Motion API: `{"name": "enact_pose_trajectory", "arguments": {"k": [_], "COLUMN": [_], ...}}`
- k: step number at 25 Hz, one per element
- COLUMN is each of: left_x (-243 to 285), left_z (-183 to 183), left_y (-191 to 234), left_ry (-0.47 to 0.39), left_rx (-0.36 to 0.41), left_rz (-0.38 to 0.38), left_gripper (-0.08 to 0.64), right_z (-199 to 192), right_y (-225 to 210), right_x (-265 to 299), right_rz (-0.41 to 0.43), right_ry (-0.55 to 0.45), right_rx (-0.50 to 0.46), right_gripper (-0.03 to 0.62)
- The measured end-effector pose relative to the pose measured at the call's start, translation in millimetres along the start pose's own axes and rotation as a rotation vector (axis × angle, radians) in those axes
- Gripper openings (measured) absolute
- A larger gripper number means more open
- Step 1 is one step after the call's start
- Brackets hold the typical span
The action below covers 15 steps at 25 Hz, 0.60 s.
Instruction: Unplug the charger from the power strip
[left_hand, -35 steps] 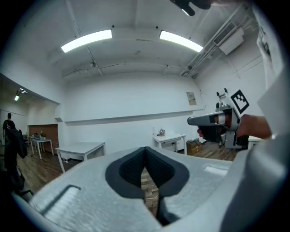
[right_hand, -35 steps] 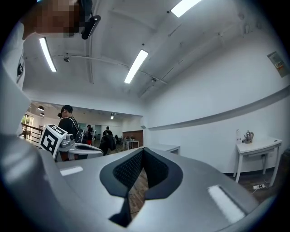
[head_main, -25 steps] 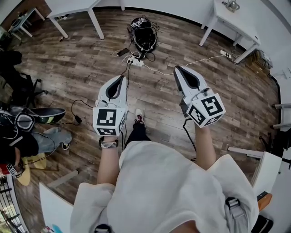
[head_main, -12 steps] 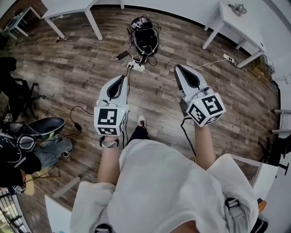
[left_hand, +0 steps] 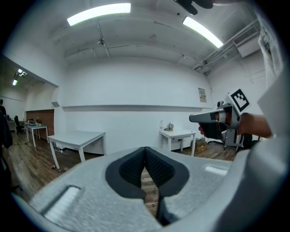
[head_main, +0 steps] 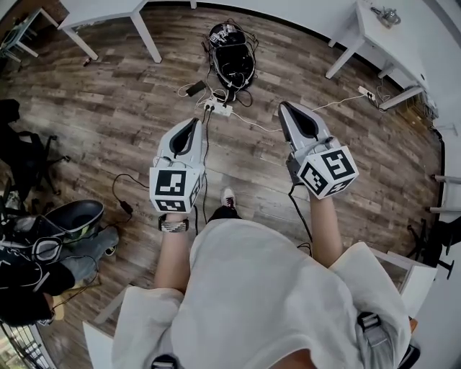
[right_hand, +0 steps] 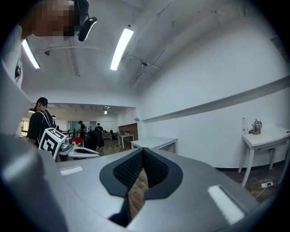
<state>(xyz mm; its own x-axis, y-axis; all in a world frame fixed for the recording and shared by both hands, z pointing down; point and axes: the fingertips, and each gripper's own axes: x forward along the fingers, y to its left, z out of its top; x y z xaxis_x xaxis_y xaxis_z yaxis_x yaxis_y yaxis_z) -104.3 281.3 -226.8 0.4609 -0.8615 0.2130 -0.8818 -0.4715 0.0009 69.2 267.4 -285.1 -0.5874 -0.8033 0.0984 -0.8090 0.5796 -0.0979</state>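
A white power strip (head_main: 216, 108) lies on the wood floor ahead, with several cables and plugs in it. A small black charger brick (head_main: 194, 88) lies just left of it. Behind them sits a black bag (head_main: 232, 58) tangled in cords. Both grippers are held level in the air, well short of the strip. My left gripper (head_main: 194, 122) (left_hand: 145, 148) is shut and holds nothing. My right gripper (head_main: 282, 106) (right_hand: 143, 149) also has its pads together at the tip, with nothing in it. Neither gripper view shows the strip.
White tables stand at the back left (head_main: 108, 11) and back right (head_main: 389, 36), the right one with a kettle (head_main: 389, 14). A second power strip (head_main: 366, 92) lies by the right table. A loose black cable (head_main: 122, 194) and a seated person (head_main: 29, 288) are at the left.
The person has walked forward: the power strip, charger and bag have come lower and nearer in the head view. Both grippers kept their pose and stayed shut.
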Motion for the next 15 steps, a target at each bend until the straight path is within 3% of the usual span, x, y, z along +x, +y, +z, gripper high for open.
{"name": "enact_pose_trajectory", "arguments": {"k": [15], "left_x": [43.7], "left_z": [-15.5], "left_y": [42.9], "left_ry": [0.033], "left_rx": [0.006], "left_rz": [-0.047], "left_gripper": [0.005], "right_z": [-9.4], "right_y": [-23.3], "right_x": [53.9], "right_rz": [-0.053], "right_ry": [0.000], "right_rx": [0.019], "right_gripper": [0.000]}}
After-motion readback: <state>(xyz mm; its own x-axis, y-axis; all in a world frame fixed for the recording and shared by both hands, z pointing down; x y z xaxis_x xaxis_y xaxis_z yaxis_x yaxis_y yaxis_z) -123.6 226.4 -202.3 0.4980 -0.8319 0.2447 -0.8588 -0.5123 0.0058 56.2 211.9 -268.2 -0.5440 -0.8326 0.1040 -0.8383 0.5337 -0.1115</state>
